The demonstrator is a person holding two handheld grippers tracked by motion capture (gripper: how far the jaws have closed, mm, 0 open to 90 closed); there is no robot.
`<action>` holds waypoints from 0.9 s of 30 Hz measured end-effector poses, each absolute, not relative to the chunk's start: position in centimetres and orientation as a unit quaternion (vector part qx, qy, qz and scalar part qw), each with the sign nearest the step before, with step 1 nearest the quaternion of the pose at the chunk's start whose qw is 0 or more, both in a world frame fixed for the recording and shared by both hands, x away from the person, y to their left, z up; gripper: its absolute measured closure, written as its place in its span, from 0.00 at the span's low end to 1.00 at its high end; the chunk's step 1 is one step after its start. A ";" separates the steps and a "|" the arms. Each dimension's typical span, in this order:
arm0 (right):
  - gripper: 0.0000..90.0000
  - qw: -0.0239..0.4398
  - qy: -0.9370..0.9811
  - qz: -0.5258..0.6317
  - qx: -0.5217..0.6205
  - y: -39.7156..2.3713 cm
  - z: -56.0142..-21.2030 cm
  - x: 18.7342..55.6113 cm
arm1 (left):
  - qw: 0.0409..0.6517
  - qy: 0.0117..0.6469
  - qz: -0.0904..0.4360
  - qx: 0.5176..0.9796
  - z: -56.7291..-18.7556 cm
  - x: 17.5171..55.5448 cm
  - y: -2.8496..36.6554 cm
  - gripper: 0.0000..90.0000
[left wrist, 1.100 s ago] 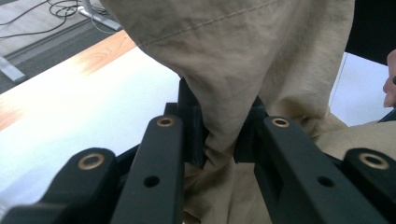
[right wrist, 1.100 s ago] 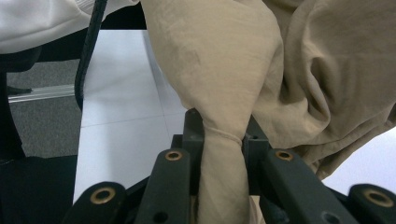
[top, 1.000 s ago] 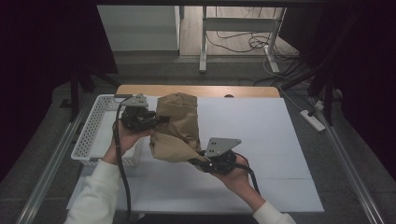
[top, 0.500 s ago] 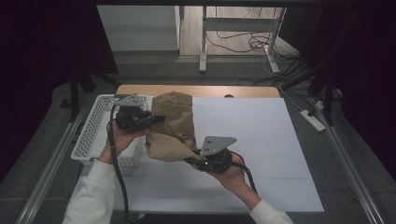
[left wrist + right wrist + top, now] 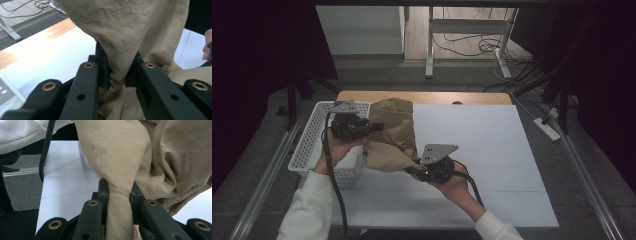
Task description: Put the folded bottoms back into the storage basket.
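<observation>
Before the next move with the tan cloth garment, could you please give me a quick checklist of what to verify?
1. Left gripper clamped on the tan cloth garment: ok, a bunched fold sits between its jaws.
2. Right gripper clamped on the garment: ok, a twisted fold is pinched.
3. Garment lifted off the white table surface: cannot tell, its lower folds may rest there.
4. Garment spread flat between the grippers: not ok, crumpled.
5. White perforated plastic basket out of the way: not ok, it lies right beside the left hand.

1 tan cloth (image 5: 393, 134), 1 white basket (image 5: 314, 145), 2 tongs: left tongs (image 5: 371, 129), right tongs (image 5: 416, 170), 1 table (image 5: 492, 150)
</observation>
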State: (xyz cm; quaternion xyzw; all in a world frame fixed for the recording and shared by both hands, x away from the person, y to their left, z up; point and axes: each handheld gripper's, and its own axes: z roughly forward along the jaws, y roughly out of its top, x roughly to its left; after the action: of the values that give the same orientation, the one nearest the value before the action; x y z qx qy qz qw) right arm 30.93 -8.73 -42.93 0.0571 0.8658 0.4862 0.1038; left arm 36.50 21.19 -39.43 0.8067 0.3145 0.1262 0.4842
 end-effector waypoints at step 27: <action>0.85 0.103 0.860 0.498 0.039 -5.7 -42.3 31.6 | 0.492 0.343 0.141 0.788 -38.9 35.8 24.8 0.85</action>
State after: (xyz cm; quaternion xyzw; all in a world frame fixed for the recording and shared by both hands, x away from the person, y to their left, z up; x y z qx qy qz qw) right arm 31.61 -5.73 -42.30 0.0387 0.8601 0.4981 0.1031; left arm 35.80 24.80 -38.93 0.7876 0.3425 0.1408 0.4924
